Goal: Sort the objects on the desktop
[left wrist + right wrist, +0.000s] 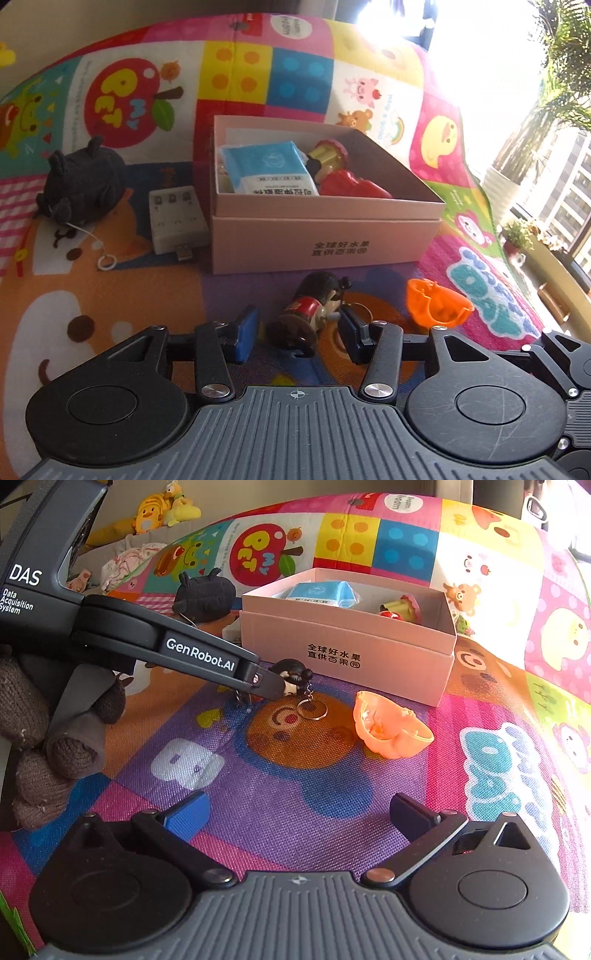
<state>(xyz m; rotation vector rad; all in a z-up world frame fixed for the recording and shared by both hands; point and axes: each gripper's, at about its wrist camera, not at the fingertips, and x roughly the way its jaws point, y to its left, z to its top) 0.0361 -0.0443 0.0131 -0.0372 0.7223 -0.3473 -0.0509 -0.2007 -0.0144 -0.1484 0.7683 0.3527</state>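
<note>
Between your left tongs, closed on the keychain figurine: lift it level over the pink box wall; right tongs gape empty.

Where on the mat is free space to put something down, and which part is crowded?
Free: the purple mat in front of the open right gripper, below the orange shell. Crowded: between the pink box, white charger and black plush, and around the figurine keychain.

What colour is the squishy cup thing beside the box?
Orange; the right wrist view shows it best.
</note>
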